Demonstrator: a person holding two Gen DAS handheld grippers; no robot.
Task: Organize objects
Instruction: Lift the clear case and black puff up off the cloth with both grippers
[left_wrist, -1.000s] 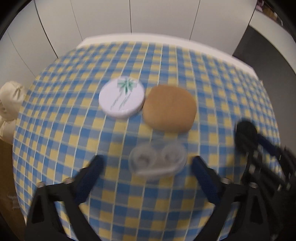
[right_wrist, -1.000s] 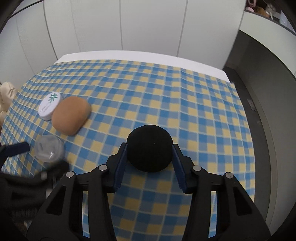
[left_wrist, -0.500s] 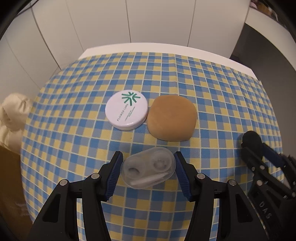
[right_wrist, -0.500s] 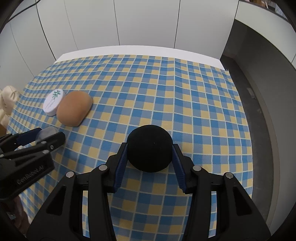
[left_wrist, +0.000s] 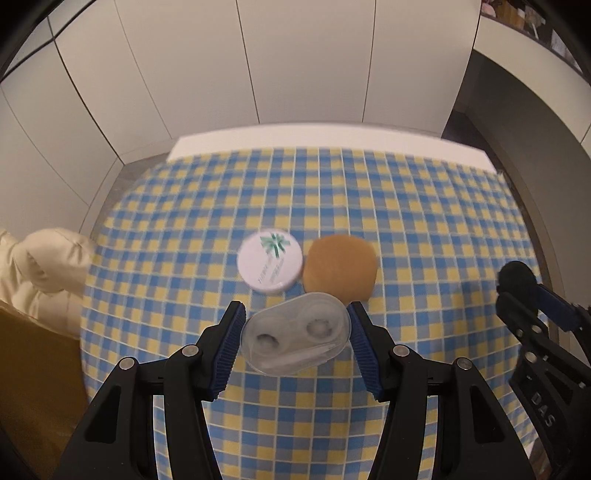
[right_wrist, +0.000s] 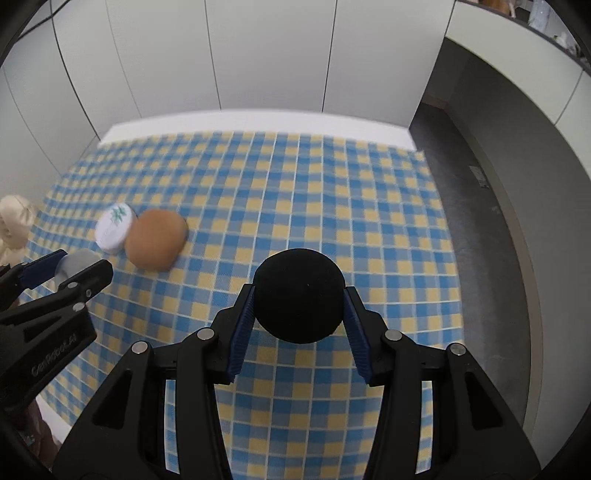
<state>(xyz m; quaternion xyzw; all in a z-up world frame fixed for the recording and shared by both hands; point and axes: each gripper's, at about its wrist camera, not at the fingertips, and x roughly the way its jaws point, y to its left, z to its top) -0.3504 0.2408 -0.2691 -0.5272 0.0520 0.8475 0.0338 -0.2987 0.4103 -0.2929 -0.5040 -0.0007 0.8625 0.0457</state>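
My left gripper (left_wrist: 295, 338) is shut on a clear contact lens case (left_wrist: 295, 334) and holds it above the checked tablecloth (left_wrist: 406, 206). My right gripper (right_wrist: 299, 301) is shut on a black sponge ball (right_wrist: 300, 295), also held above the cloth. A white round tin with a green mark (left_wrist: 270, 263) and a tan rounded sponge (left_wrist: 340, 266) lie side by side on the cloth, beyond the lens case. Both show at the left of the right wrist view, the tin (right_wrist: 113, 227) and the sponge (right_wrist: 157, 243). The right gripper with the ball (left_wrist: 517, 280) appears at the right of the left wrist view.
A cream padded jacket (left_wrist: 40, 269) sits at the table's left edge. White wall panels (left_wrist: 295, 59) stand behind the table. A dark grey floor (right_wrist: 491, 229) runs along the table's right side.
My left gripper closed on the lens case and lifted it off the cloth. Both grippers rose, so the table looks farther away. The ball stayed held.
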